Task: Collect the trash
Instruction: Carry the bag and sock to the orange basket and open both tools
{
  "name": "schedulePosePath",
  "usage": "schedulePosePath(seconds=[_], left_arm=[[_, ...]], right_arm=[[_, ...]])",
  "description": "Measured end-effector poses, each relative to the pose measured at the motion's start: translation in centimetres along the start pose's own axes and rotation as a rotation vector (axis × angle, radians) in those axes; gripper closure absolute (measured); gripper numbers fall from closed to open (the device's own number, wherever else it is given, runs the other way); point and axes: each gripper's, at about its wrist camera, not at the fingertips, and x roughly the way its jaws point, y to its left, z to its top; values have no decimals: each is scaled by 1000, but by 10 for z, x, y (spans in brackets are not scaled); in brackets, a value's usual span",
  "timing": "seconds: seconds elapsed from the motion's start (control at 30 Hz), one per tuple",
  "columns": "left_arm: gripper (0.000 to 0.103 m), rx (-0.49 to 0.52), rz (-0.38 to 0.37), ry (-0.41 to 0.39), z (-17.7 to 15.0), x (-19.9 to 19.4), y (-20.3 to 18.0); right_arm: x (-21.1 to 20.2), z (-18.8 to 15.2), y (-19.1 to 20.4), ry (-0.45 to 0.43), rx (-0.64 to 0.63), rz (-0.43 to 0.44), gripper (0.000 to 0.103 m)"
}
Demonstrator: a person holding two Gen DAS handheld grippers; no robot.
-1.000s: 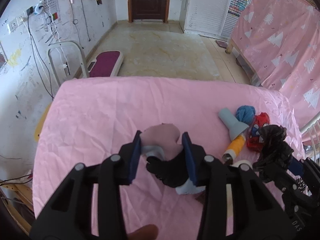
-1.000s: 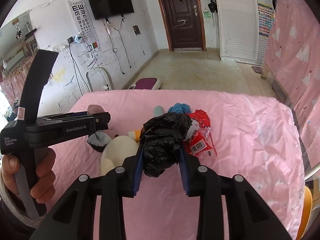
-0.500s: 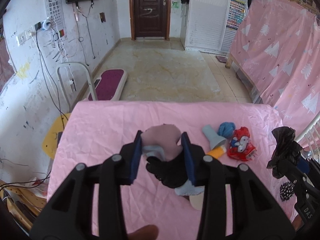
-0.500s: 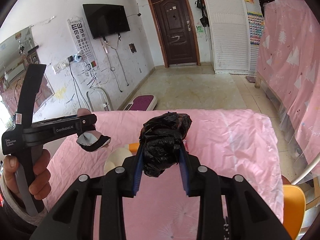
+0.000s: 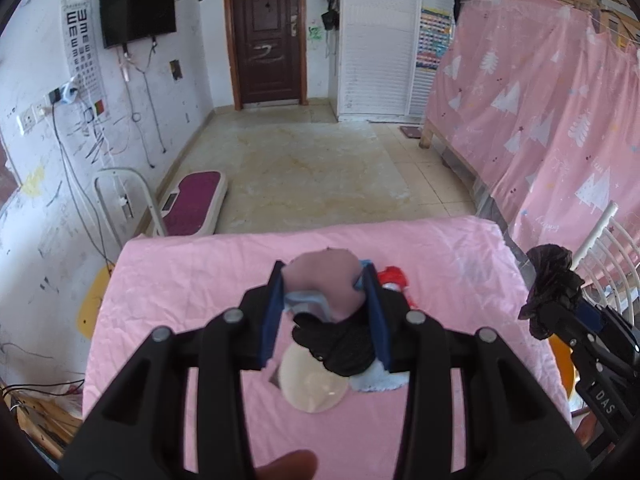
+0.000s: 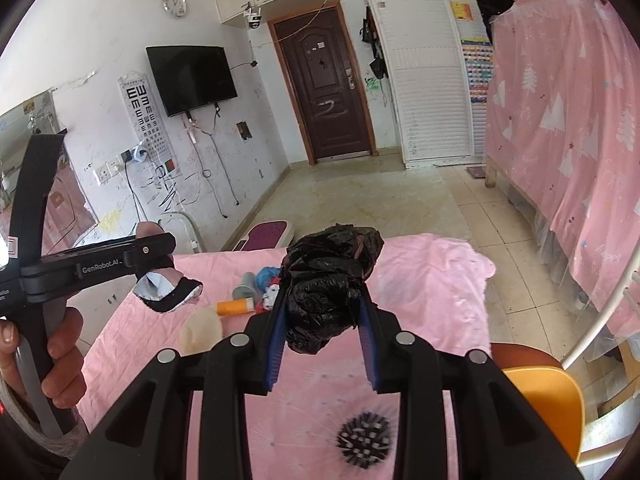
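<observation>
both grippers are clenched: the left gripper (image 5: 326, 312) grasps a pink-and-black cloth scrap (image 5: 328, 284) that hides trash behind it, the right gripper (image 6: 323, 324) a crumpled black bag (image 6: 328, 280), above the pink table (image 6: 420, 280).

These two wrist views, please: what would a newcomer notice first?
A crumpled black plastic bag is clamped in the right gripper above the pink bedsheet. To its left, the left gripper pinches a pink, grey and black sock, also held in the air.
</observation>
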Motion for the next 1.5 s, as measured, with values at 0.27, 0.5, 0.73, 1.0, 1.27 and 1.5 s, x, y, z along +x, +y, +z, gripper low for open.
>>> schedulePosePath(seconds=[0.27,0.5,0.73,1.0,1.27,1.5], left_arm=[[66,71,-49,-4,-2,-7,-54],[66,135,-119,-2,-9,-12,-102],[65,195,-231,2,-18,-13,-153],[64,264,-332,25,-32,-8,-213],[64,351,-353,49,-44,4,-257],[64,387,-376,58,-48,2,-274]], right_arm=[[-28,-14,-45,-26,58,-48,81],[-56,-27,-82,-45,106,-106,81],[-75,-47,-125,-41,154,-170,81],[-84,-72,-165,-4,186,-239,81],[-88,-93,-189,17,240,-256,80],[-87,-101,-196,37,259,-259,75]])
